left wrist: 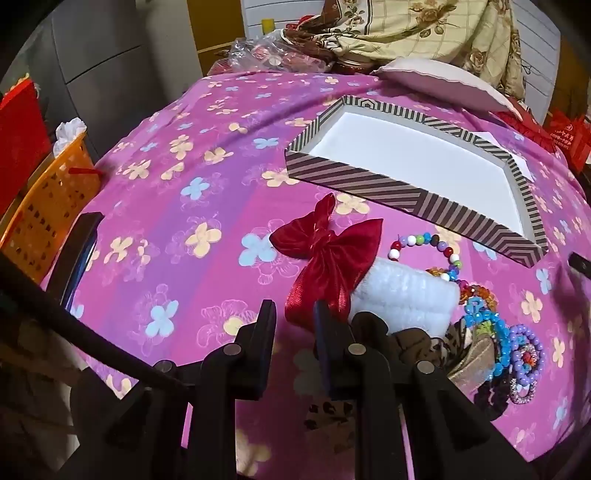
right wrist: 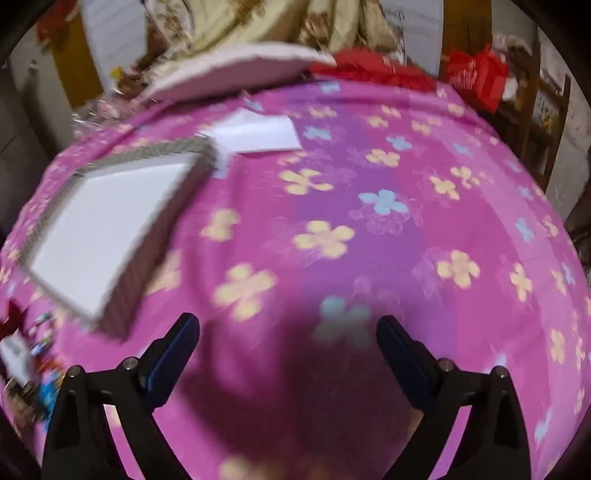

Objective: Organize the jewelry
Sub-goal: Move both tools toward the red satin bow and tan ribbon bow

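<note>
A shallow striped box [left wrist: 354,181] with a white floor lies on the pink flowered cloth [left wrist: 184,206]. In front of it are a red satin bow [left wrist: 325,254], a white padded piece [left wrist: 402,295], a multicoloured bead bracelet [left wrist: 424,243], and blue [left wrist: 491,328] and purple [left wrist: 528,350] bead bracelets in a heap. My left gripper [left wrist: 293,310] points down just left of the bow, its jaws a small way apart with only cloth between them. My right gripper [right wrist: 288,325] hangs wide open over bare cloth, right of the blurred box [right wrist: 155,236]. The jewelry heap [right wrist: 40,350] shows at that view's left edge.
An orange basket [left wrist: 48,199] stands off the cloth's left edge. A pale pillow [left wrist: 443,81], a plastic bag [left wrist: 258,55] and a patterned blanket [left wrist: 406,26] crowd the far side. White paper [right wrist: 258,136] lies behind the box. Red bags [right wrist: 476,74] sit at the far right.
</note>
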Motion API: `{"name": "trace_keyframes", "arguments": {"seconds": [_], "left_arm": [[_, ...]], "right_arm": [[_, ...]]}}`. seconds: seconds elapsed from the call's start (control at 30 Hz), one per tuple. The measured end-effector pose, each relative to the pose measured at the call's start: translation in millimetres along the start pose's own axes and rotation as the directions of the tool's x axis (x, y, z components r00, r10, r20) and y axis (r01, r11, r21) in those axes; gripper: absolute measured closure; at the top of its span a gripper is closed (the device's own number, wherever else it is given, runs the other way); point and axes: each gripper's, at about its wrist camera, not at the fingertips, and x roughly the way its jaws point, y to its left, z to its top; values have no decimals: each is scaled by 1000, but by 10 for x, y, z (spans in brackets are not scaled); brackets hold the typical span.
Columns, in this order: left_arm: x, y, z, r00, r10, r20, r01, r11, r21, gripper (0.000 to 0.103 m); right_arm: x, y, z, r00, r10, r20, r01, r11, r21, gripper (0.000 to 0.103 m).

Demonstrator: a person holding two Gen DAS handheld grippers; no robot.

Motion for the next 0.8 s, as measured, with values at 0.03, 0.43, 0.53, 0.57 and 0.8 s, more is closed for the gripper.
{"name": "trace_keyframes", "arguments": {"seconds": [0.03,0.43,0.53,0.57,0.8], "left_arm": [[-10,12,-13,1000,-5,6,5,1000,-6,61],[-227,27,-90,1000,-18,14,18,999,-30,61],[-287,51,-109,999,-8,31,9,999,-36,61],[-299,60,-115,999,-6,33,7,999,-39,61],[-374,55,-161,999,-1,41,3,999,-45,61]], "right_arm": [[-133,105,-61,1000,13,18,-13,1000,-16,4],[-715,1370,-409,984,180,8,-178,978,-104,4],[-760,1546,-443,986,168,-4,-167,977,-130,4],[-789,1586,-463,985,173,1,-171,976,-133,4],[-917,1655,-497,984,177,12,-174,974,-147,4]]}}
